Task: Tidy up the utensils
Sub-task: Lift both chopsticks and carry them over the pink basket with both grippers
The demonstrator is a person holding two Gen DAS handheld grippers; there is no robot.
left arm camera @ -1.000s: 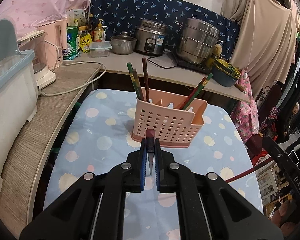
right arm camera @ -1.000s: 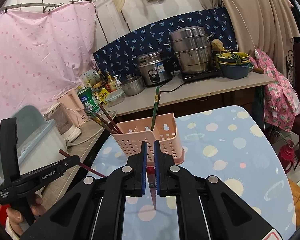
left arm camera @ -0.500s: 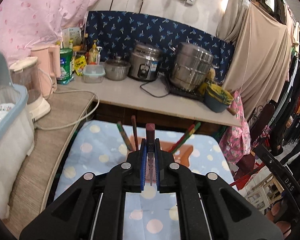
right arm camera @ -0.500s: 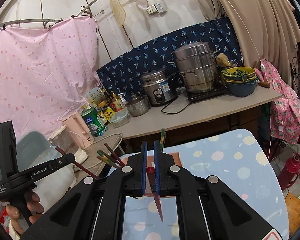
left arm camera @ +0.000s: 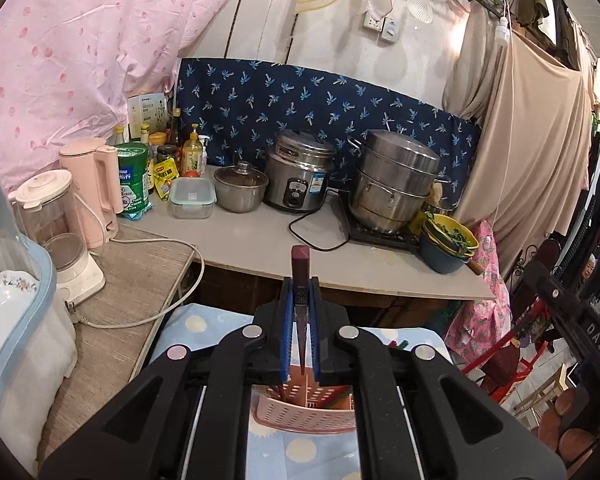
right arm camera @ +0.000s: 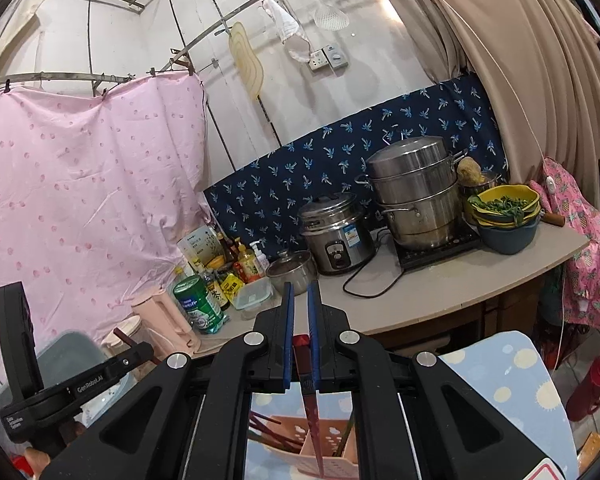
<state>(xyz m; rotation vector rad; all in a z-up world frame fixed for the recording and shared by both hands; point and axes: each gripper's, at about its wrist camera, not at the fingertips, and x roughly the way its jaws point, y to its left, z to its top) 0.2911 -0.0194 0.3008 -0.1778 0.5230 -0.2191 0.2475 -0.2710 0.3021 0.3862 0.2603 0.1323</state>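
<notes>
My left gripper [left arm camera: 301, 312] is shut on a dark red chopstick [left arm camera: 300, 276] that stands upright, its tip pointing down toward the pink perforated utensil holder [left arm camera: 304, 414] below. My right gripper [right arm camera: 301, 320] is shut on a red chopstick [right arm camera: 311, 408] whose tip hangs down over the same holder [right arm camera: 300, 440]. The holder has several chopsticks [right arm camera: 266, 430] in its compartments and stands on the blue spotted table [right arm camera: 512, 392]. The left gripper [right arm camera: 80, 380] also shows at the lower left of the right wrist view.
A counter [left arm camera: 260, 236] behind the table carries a rice cooker [left arm camera: 298, 176], a steel steamer pot [left arm camera: 394, 180], a small pot [left arm camera: 240, 184], bottles, a green can [left arm camera: 132, 176] and stacked bowls [left arm camera: 448, 244]. A blender [left arm camera: 56, 224] and a dish bin [left arm camera: 8, 320] stand at left.
Both grippers have risen and tilted up with their chopsticks. The holder has dropped from the middle of each view to the bottom, below the fingers.
</notes>
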